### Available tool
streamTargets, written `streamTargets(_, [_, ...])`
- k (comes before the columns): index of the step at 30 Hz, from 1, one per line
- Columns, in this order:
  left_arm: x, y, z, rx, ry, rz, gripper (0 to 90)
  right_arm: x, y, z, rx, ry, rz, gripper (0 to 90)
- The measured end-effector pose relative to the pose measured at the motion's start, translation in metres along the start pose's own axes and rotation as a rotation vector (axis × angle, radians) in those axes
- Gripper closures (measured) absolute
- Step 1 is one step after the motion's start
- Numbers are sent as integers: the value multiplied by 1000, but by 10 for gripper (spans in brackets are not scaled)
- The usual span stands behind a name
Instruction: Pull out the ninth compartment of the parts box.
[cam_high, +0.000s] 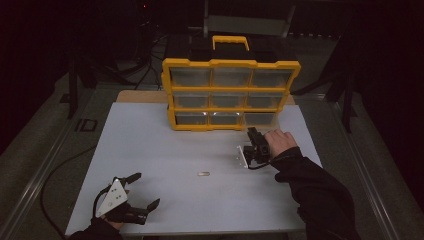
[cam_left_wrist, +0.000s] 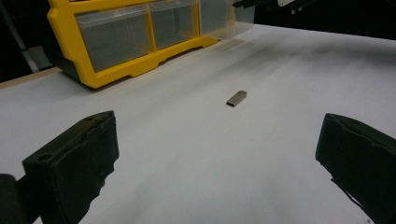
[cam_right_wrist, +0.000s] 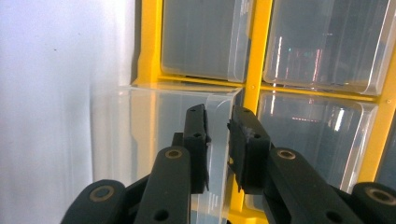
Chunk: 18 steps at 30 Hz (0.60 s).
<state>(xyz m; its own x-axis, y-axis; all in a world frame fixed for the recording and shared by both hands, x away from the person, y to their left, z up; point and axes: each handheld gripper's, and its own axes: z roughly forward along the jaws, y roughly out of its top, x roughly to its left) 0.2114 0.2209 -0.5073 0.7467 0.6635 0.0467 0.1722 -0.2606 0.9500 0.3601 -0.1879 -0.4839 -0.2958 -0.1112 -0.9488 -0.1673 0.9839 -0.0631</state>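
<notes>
A yellow organizer (cam_high: 230, 63) with clear drawers stands upright at the back of the white table (cam_high: 150, 145). Its bottom right drawer (cam_high: 260, 119) sticks out a little toward me. My right gripper (cam_high: 251, 132) is shut on that drawer's clear front wall (cam_right_wrist: 154, 116); in the right gripper view both pads (cam_right_wrist: 196, 135) press on the thin plastic, with the yellow frame (cam_right_wrist: 256, 51) behind. My left gripper (cam_high: 146, 189) rests open near the table's front left corner. A small flat metal piece (cam_high: 203, 174) lies on the table, ahead of the open left gripper (cam_left_wrist: 217, 135) and apart from it (cam_left_wrist: 236, 98).
A black case with a yellow handle (cam_high: 230, 42) stands behind the organizer. The table's front edge runs just below my left hand. A cable (cam_high: 55, 175) curls on the floor at the left. Dark stands and frames surround the table.
</notes>
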Motion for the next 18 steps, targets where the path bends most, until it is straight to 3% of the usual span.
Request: streamTargets(18, [0, 0, 0, 2, 0, 1, 0, 5, 0, -18, -33, -3, -8, 772])
